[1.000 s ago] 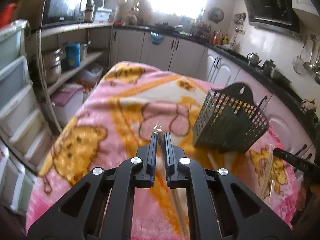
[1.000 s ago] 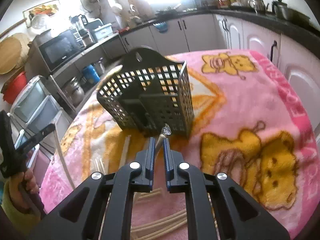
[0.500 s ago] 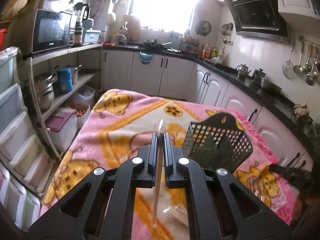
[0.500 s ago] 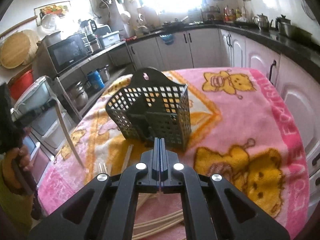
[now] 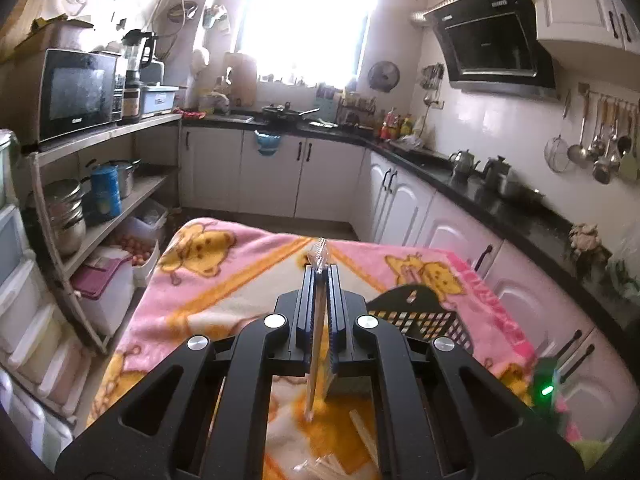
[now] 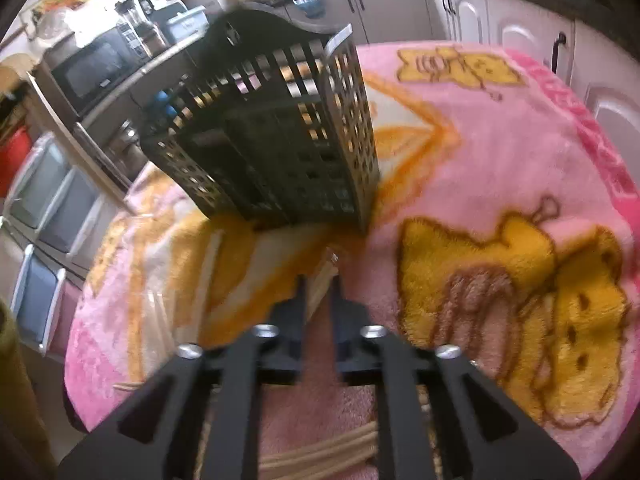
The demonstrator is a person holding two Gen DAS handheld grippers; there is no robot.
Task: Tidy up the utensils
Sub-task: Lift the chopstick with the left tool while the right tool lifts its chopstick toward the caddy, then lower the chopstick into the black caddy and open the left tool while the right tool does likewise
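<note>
My left gripper (image 5: 320, 276) is shut on a pair of wrapped wooden chopsticks (image 5: 316, 344), held upright high above the table; the clear wrapper tip sticks out past the fingers. The black slotted utensil basket (image 5: 420, 318) stands just below and right of it. In the right wrist view the basket (image 6: 272, 136) stands close ahead on the pink blanket. My right gripper (image 6: 320, 280) is low over the blanket, its jaws slightly apart around another wrapped chopstick pair (image 6: 324, 276); the blurred view hides whether they pinch it.
More wooden chopsticks lie loose on the blanket (image 6: 500, 148) under the right gripper (image 6: 320, 456) and left of it (image 6: 208, 268). Shelves with pots (image 5: 80, 208) stand left of the table, cabinets (image 5: 460, 232) to the right.
My left gripper rose higher with its chopsticks, and the basket now sits lower in its view. My right gripper dropped toward the blanket near the basket, and its jaws went from fully shut to slightly apart.
</note>
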